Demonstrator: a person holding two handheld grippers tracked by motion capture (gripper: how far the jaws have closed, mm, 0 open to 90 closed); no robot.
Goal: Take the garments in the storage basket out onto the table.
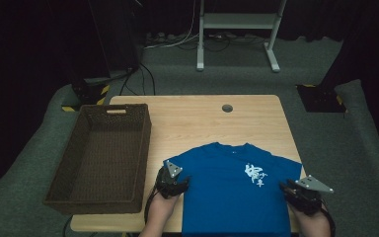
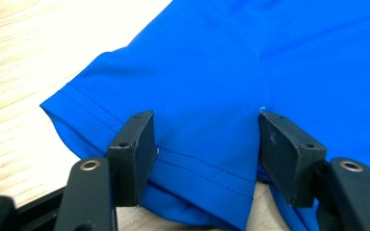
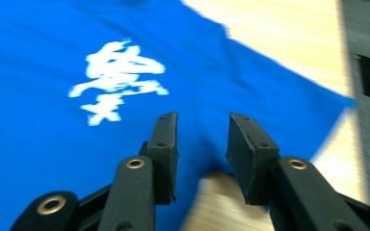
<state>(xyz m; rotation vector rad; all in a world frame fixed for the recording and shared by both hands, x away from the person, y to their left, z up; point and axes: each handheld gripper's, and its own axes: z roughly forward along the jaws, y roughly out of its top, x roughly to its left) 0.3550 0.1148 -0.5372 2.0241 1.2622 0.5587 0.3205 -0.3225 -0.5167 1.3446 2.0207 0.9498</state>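
Note:
A blue T-shirt with a white print lies flat on the wooden table, its bottom hanging over the near edge. My left gripper is at the shirt's left sleeve. In the left gripper view its jaws straddle the sleeve hem, pads apart, with slightly bunched cloth between them. My right gripper is at the shirt's right side below the sleeve. Its jaws stand apart over the cloth edge near the underarm, with the white print ahead to the left.
A dark wicker basket stands on the table's left part, close beside the left gripper. A round cable hole is near the table's far edge. Beyond the table stand a white frame and cables on grey carpet.

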